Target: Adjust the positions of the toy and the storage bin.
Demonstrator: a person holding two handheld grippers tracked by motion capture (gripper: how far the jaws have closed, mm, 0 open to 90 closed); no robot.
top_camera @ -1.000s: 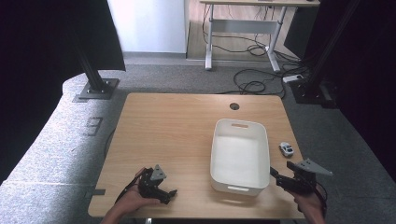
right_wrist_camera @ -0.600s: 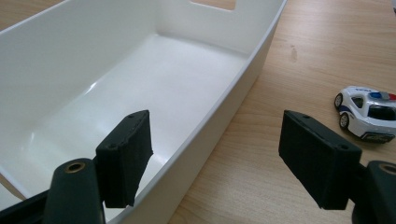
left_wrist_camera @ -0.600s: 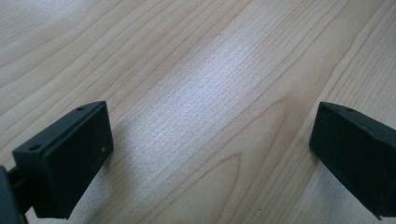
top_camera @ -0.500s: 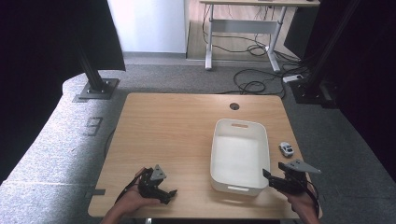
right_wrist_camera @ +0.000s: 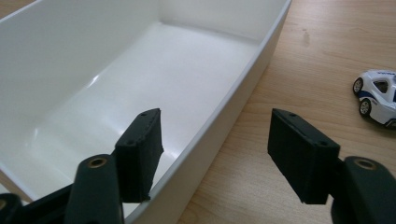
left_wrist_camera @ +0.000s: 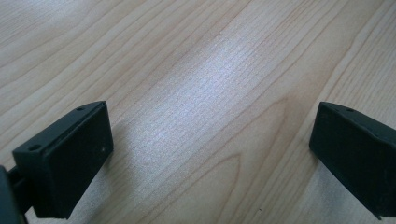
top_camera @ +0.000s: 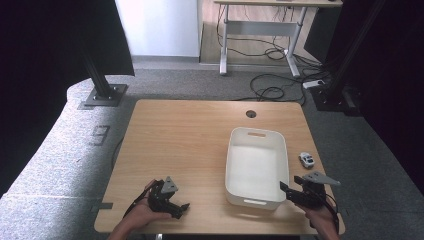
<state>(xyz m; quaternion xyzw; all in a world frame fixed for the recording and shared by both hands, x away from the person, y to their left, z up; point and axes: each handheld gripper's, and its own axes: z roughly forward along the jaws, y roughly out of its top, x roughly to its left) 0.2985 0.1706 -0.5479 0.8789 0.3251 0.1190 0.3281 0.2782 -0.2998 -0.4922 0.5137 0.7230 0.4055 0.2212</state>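
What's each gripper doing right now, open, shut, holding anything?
Left gripper: open, nothing between the jaws, bare table under it.
Right gripper: open, jaws just been closing, straddling the white bin wall, not yet gripping.

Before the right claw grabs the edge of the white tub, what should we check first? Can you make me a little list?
1. Right claw straddles the white tub wall, one jaw inside, one outside: ok.
2. Jaws have just been closing, but the pads don't press the wall yet: not ok for lifting.
3. Tub has nothing in it: ok.
4. Toy car sits on the table apart from the tub and claw: ok.
5. Left claw is open over bare wood, holding nothing: ok.
6. Whether the grip will be firm enough to move the tub: cannot tell.
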